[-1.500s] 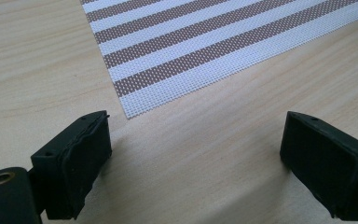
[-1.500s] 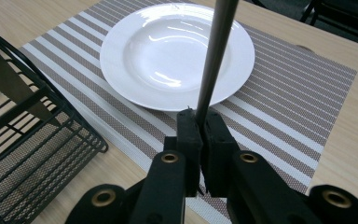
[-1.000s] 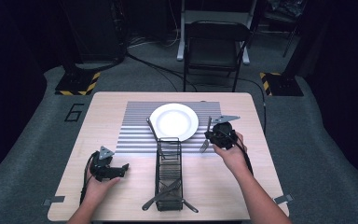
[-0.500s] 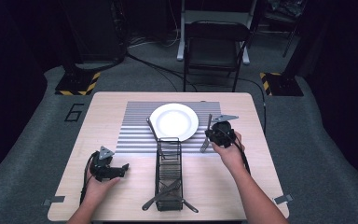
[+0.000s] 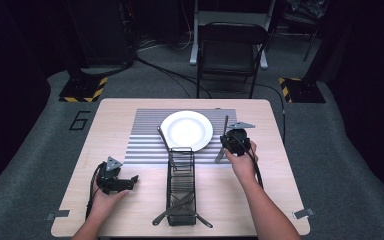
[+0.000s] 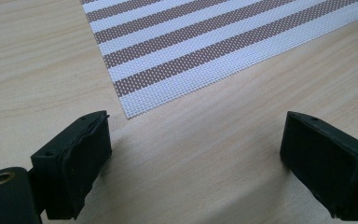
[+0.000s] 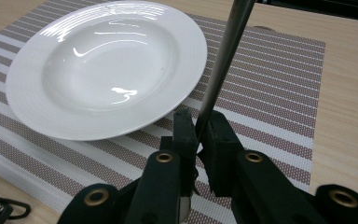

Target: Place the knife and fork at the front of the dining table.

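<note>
- Right gripper [image 7: 198, 133]: jaws clamped on a metal utensil handle [image 7: 223, 60], which rises from between the pads, just right of the white plate [image 7: 107, 70].
- Left gripper [image 6: 196, 158]: jaws spread wide, nothing between; striped placemat [image 6: 223, 42] corner lies ahead.

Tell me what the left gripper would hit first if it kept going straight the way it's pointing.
The left gripper, jaws open, points low across bare table toward the striped placemat; its near corner likely comes first, though depth is hard to judge.

steel cutlery handle [image 7: 223, 60] slim, tilted upright, beside white plate [image 7: 107, 70] rim.
</note>
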`<state>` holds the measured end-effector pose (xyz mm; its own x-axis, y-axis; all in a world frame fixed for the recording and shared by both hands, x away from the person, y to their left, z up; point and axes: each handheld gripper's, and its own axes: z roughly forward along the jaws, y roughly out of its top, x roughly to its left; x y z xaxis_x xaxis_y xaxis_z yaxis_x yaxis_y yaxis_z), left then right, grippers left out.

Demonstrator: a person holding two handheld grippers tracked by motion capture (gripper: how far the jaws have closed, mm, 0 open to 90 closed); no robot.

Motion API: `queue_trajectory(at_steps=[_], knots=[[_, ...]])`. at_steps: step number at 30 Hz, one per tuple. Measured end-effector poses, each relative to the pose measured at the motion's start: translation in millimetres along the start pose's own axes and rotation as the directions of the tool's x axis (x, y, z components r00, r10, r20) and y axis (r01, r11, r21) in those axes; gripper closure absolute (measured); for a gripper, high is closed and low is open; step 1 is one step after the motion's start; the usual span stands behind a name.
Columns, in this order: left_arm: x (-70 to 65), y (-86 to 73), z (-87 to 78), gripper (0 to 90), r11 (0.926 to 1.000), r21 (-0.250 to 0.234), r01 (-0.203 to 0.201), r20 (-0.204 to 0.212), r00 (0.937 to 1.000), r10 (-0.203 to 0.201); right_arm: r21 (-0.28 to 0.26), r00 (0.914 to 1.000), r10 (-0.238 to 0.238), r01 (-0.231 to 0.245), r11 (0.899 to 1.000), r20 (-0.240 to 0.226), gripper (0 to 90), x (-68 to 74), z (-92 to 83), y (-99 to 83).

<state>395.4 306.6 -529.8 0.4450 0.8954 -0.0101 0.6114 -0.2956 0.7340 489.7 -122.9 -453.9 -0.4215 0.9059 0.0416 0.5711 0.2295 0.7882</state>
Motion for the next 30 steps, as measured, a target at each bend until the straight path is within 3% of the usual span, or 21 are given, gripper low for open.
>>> queue_trajectory(at_steps=[7,10,15,21,23,25,28,29,30], knots=[[-0.1,0.2,0.4,8.6,1.0000,-0.003,-0.002,0.003,1.0000,0.002,-0.005,0.9972,0.063,-0.063,0.998,0.041,82.8,-1.8,13.3,0.0],[0.6,0.3,-0.1,8.6,0.9999,0.005,-0.013,0.005,0.9999,0.013,-0.007,0.9964,0.066,-0.066,0.998,0.053,82.8,-2.2,15.9,-0.5],[-0.1,0.2,0.5,8.6,1.0000,-0.003,-0.002,0.004,1.0000,0.002,-0.024,0.9904,0.126,-0.125,0.992,0.056,84.8,-4.0,18.0,0.5],[-0.1,0.2,0.5,8.6,1.0000,-0.003,-0.003,0.004,1.0000,0.003,-0.005,0.9901,0.115,-0.115,0.993,0.080,87.1,-5.5,20.6,9.2],[0.2,0.6,-0.3,8.6,0.9999,0.008,-0.007,0.006,1.0000,0.007,0.009,0.9875,0.102,-0.104,0.995,0.120,87.4,-2.6,24.3,14.7],[0.2,0.6,-0.3,8.6,0.9999,0.008,-0.008,0.006,1.0000,0.008,0.016,0.9873,0.097,-0.100,0.995,0.126,87.4,-2.9,26.0,15.5],[0.2,0.6,-0.3,8.7,0.9999,0.008,-0.008,0.006,0.9999,0.008,0.018,0.9811,0.138,-0.142,0.990,0.135,87.4,-5.9,31.5,15.5],[0.3,0.6,-0.2,8.7,0.9999,0.008,-0.009,0.007,0.9999,0.009,0.017,0.9754,0.169,-0.173,0.985,0.142,87.3,-10.3,34.7,14.7],[0.3,0.6,-0.2,8.7,0.9999,0.008,-0.009,0.007,0.9999,0.009,0.017,0.9754,0.169,-0.173,0.985,0.142,87.3,-10.3,34.7,14.7]])
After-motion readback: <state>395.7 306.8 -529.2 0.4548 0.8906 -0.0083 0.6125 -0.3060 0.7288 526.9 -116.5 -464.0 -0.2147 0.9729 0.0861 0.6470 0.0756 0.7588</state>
